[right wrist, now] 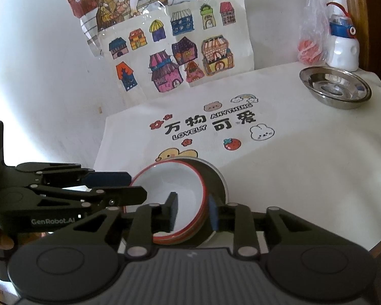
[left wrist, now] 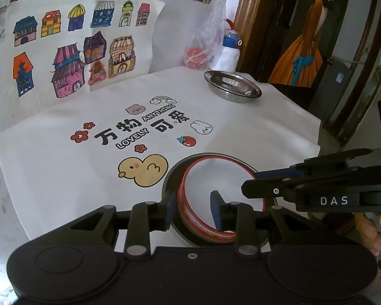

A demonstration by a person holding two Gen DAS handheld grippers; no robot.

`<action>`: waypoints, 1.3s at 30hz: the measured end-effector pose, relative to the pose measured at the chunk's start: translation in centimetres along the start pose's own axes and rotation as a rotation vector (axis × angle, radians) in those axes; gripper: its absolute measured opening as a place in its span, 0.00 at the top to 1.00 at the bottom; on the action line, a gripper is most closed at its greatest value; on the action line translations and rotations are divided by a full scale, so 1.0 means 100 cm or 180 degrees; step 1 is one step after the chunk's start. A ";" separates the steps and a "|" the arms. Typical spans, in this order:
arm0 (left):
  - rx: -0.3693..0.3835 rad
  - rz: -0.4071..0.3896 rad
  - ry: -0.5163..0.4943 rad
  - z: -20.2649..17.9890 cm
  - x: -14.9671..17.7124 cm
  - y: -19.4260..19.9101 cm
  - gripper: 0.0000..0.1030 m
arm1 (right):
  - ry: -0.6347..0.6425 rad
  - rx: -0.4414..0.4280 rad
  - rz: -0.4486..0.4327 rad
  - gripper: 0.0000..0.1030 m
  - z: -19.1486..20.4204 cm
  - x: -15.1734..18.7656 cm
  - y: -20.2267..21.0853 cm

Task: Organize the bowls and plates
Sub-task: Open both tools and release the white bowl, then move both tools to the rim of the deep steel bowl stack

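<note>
2 grippers straddle opposite rims of the red-rimmed white bowl (left wrist: 223,190), which sits nested in a steel plate (left wrist: 172,178) at the near edge of the bench (left wrist: 50,178). Left gripper (left wrist: 193,212) and right gripper (right wrist: 194,212) each have fingers apart, 1 inside and 1 outside the bowl wall, with no pad seen pressing. Judged step: releasing the nested bowl. Withdraw both straight back so the rim is not snagged. A second steel dish (right wrist: 335,87) stands well apart. Legible writing: "DAS", "GenRobot.AI", and "LOVELY ANYTHING" on the cloth (right wrist: 292,165).
</note>
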State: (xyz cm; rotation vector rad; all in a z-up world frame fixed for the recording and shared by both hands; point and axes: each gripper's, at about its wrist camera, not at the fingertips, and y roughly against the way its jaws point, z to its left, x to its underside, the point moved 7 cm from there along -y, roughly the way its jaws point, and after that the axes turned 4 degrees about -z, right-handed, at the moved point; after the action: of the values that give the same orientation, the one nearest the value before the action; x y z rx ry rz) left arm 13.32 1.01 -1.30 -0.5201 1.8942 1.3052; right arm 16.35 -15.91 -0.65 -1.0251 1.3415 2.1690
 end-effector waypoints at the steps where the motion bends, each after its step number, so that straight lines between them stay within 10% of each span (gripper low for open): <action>1: 0.0006 -0.0013 0.0010 0.000 0.000 0.001 0.65 | -0.0010 -0.0004 -0.0019 0.64 0.000 -0.001 0.001; 20: -0.0099 -0.0355 0.0416 0.030 -0.004 0.027 0.12 | -0.0224 -0.0025 -0.0437 0.04 -0.004 -0.009 0.037; 39: -0.0531 -0.0453 0.0591 0.062 0.024 0.042 0.01 | -0.0256 0.0395 -0.0728 0.00 -0.019 0.025 0.075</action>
State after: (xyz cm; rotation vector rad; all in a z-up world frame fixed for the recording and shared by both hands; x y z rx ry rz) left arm 11.14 8.58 -1.73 -0.8727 1.8665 1.3666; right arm 10.52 -21.19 1.46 -0.9808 1.2399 1.9141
